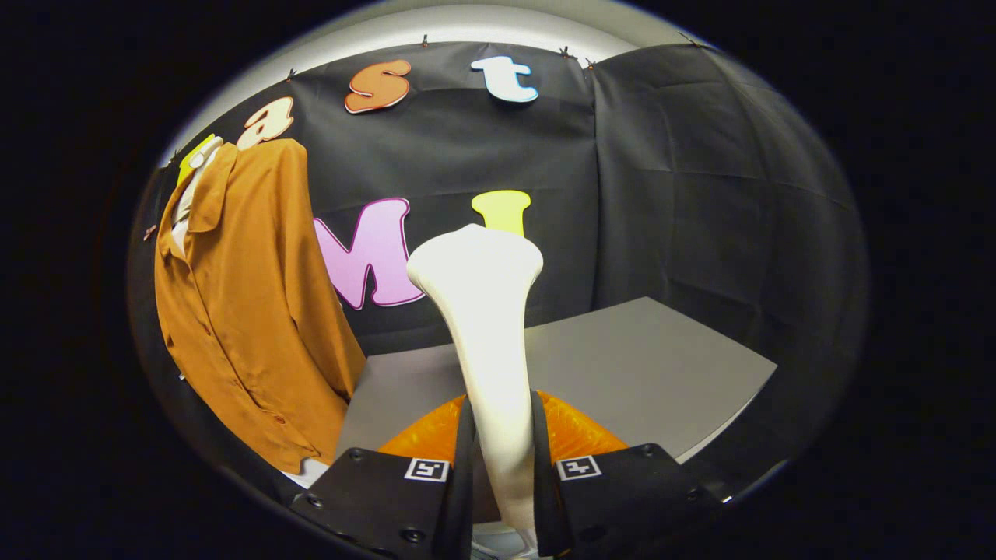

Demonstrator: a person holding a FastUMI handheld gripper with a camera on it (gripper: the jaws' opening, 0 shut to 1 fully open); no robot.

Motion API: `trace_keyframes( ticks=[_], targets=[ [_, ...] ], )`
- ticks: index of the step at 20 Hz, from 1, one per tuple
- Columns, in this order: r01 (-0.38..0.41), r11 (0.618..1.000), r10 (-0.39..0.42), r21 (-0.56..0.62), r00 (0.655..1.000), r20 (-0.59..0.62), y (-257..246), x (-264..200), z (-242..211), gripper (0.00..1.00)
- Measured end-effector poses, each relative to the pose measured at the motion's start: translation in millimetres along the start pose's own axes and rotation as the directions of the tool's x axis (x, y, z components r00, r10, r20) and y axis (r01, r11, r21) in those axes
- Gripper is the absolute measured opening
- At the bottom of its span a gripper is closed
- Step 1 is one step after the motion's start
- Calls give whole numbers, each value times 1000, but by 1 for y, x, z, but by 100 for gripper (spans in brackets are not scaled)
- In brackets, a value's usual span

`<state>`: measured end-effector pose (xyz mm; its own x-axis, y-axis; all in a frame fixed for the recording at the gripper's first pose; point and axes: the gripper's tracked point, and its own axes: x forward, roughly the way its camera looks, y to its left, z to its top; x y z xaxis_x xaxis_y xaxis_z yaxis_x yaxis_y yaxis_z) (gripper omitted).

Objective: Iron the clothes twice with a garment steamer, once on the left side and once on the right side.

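Where the view begins, we see the gripper (502,467) with both fingers (459,467) pressed against the steamer (486,327), clamped on its white handle from either side. Its handle rises upright from between the fingers and widens into a flared head above them. An orange part (576,432) of the steamer bulges out behind the fingers on both sides of the handle. Beyond it we see the grey tabletop (646,365), running back to the black cloth wall (685,194). Left of the steamer and well apart from it, the brown shirt (249,311) hangs against the wall, collar up, its hem reaching down beside the tabletop's left edge.
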<state>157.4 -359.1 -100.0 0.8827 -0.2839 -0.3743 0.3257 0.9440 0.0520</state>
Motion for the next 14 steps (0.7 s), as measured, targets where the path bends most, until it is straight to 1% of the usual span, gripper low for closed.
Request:
trace_keyframes(
  ticks=[6,14],
  targets=[
    [1,1000,-2,17,999,50,44,-61,-4,35],
    [-35,999,36,-5,993,116,147,-143,-18,35]
  ],
)
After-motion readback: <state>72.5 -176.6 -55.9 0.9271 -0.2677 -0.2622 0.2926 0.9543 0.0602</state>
